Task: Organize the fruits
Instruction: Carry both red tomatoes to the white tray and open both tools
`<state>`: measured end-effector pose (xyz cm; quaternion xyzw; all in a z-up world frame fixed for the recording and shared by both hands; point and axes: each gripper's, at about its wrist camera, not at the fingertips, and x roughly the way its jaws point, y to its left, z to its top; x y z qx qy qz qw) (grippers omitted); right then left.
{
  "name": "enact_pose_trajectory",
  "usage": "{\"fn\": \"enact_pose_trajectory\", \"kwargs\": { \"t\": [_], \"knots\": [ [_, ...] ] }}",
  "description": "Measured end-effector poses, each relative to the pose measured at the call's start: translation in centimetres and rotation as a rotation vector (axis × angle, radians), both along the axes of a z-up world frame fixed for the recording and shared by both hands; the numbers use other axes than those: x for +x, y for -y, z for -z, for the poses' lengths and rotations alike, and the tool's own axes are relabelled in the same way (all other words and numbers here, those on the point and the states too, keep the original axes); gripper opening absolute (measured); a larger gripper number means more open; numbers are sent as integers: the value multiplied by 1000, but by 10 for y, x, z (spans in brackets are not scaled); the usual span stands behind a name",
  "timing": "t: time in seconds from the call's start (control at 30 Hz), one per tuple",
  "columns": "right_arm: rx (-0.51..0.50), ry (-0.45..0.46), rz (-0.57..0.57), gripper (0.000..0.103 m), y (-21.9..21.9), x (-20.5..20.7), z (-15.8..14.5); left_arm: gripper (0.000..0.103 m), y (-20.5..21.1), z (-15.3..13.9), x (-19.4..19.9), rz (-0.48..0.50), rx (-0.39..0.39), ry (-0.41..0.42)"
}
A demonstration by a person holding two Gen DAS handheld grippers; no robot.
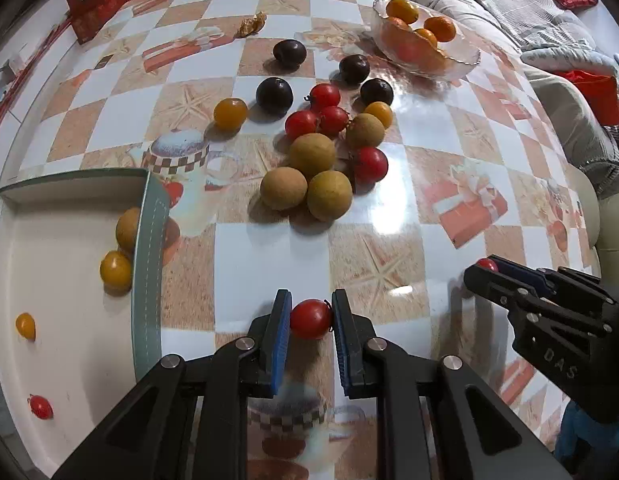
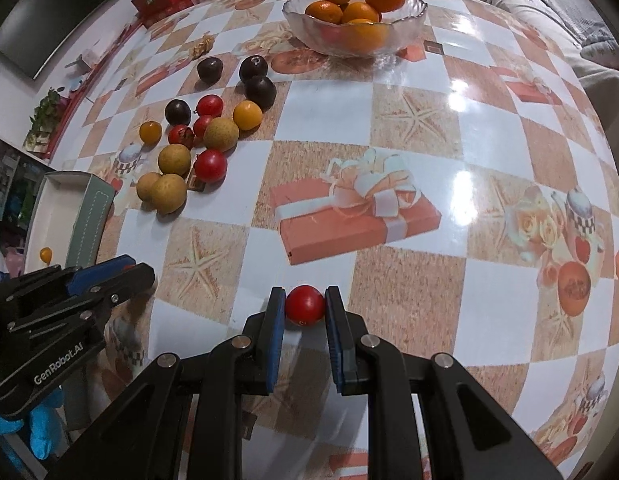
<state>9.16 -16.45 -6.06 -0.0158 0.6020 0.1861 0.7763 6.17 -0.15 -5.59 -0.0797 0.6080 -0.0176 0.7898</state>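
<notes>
1. Left wrist view: the left gripper (image 1: 311, 318) is closed on a red cherry tomato (image 1: 310, 319), blue pads pressing its two sides, just beside the right-hand wall of the white tray (image 1: 149, 264). I judge the fruit light, smooth and thin-skinned; it would slip or split under a hard squeeze, so a gentle hold across its widest part suits it.
2. Inside the tray I count four fruits: one tan longan against the wall, two yellow tomatoes and one red tomato.
3. Beyond the tray lies the loose pile (image 1: 313, 148): four dark plums, four red tomatoes, four tan longans and two yellow tomatoes. Far past the pile, the glass bowl (image 1: 461, 60) holds about five oranges.
4. In this view the right gripper (image 1: 483, 270) shows a red fruit at its tip, well to the right of the tray.
5. Right wrist view: the right gripper is clamped on a second red tomato (image 2: 304, 305), also held at its widest part, well apart from the tray (image 2: 91, 216) on the left. The left gripper (image 2: 141, 270) sits near the tray; its fingers look nearly together, their load hidden.
</notes>
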Motion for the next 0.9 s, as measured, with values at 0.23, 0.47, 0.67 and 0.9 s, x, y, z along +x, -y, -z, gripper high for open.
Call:
{"fn": "enact_pose_trajectory", "kwargs": {
  "t": [0.23, 0.47, 0.67, 0.9],
  "knots": [
    [5, -4, -3, 21, -7, -5, -7, 22, -5, -16, -14, 6, -6, 30],
    [21, 11, -34, 21, -30, -7, -20, 22, -24, -36, -25, -27, -13, 66],
    [31, 31, -77, 21, -56, -11, -33, 22, -44, -51, -35, -75, -10, 94],
    [35, 47, -139, 21, -91, -19, -45, 22, -75, -60, -54, -136, -1, 108]
  ]
}}
